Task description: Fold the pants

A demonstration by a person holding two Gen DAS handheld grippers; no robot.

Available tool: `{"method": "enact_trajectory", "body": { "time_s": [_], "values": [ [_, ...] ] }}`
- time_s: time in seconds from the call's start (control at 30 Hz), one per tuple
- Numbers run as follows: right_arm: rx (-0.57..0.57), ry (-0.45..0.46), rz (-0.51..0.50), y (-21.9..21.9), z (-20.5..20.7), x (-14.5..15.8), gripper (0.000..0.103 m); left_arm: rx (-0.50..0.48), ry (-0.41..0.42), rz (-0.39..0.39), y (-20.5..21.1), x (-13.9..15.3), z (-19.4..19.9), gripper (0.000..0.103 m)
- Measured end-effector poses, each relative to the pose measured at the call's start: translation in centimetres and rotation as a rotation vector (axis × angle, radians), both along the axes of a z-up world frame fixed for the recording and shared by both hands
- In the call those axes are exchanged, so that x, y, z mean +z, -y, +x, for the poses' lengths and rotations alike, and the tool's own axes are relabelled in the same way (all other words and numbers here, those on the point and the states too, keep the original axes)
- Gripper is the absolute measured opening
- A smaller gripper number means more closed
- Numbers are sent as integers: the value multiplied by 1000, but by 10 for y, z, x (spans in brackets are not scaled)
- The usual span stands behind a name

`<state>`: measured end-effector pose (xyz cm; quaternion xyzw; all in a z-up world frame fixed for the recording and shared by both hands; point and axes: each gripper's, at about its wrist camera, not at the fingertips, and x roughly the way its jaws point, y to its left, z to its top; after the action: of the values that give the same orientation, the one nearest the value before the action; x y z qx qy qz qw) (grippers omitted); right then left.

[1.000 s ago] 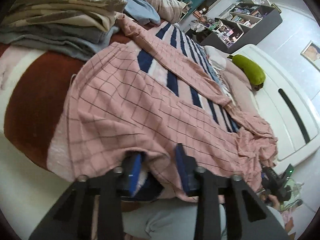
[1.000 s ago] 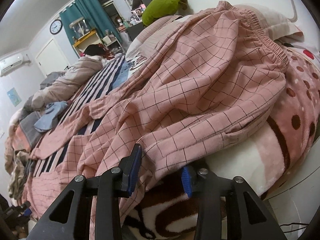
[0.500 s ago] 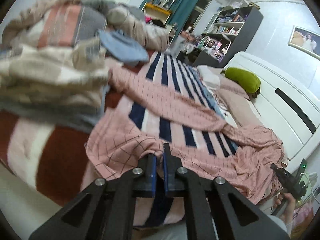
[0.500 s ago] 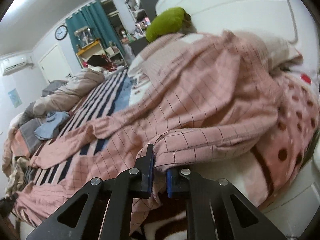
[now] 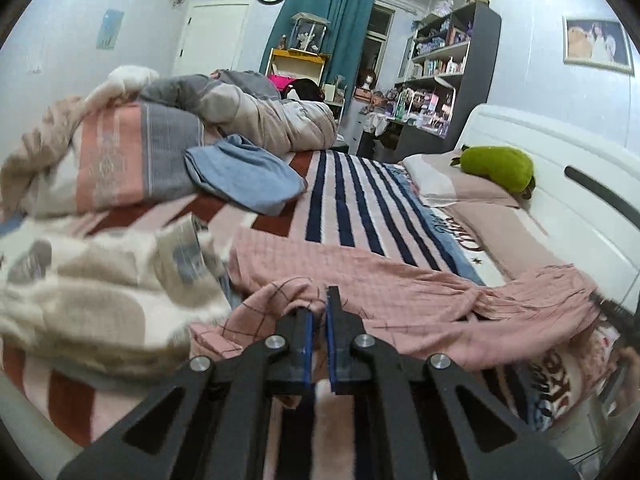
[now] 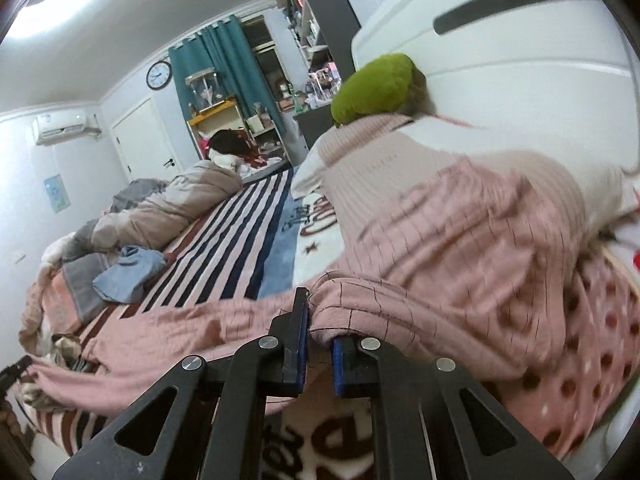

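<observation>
Pink checked pants (image 5: 400,280) lie stretched across the near edge of the bed, on a striped blanket (image 5: 352,200). My left gripper (image 5: 318,304) is shut on a fold of the pants at their left end, lifted a little off the bed. In the right wrist view my right gripper (image 6: 318,320) is shut on a bunched edge of the pants (image 6: 460,240) near the headboard end. The cloth hangs between the two grippers.
A heap of quilts (image 5: 120,152) and a blue garment (image 5: 244,176) lie at the left. A green plush toy (image 5: 496,168) sits on pillows by the white headboard (image 5: 560,160). Shelves (image 5: 440,68) and a teal curtain (image 5: 320,28) stand beyond the bed.
Both grippers were open around the pants' edge, then shut on the cloth. Since then both have lifted and pulled it, so the pants now lie stretched along the bed edge.
</observation>
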<state>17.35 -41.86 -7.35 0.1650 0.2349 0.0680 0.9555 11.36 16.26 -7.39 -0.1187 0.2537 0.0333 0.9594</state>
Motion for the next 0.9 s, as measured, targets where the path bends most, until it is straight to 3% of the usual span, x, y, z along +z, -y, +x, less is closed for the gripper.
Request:
{"method": "enact_trajectory", "body": {
  "time_s": [0.33,0.5,0.9],
  "values": [
    [46,-20,-125,-24,90,18,4,-49,-156,64,-13,-6,104,4],
    [54,-75,-180,-33,139,4,4,-56,-212,73,-19,-18,153,4],
    [90,-205,-303,-57,208,-34,11,-6,-323,84,-27,-63,233,9]
  ]
}}
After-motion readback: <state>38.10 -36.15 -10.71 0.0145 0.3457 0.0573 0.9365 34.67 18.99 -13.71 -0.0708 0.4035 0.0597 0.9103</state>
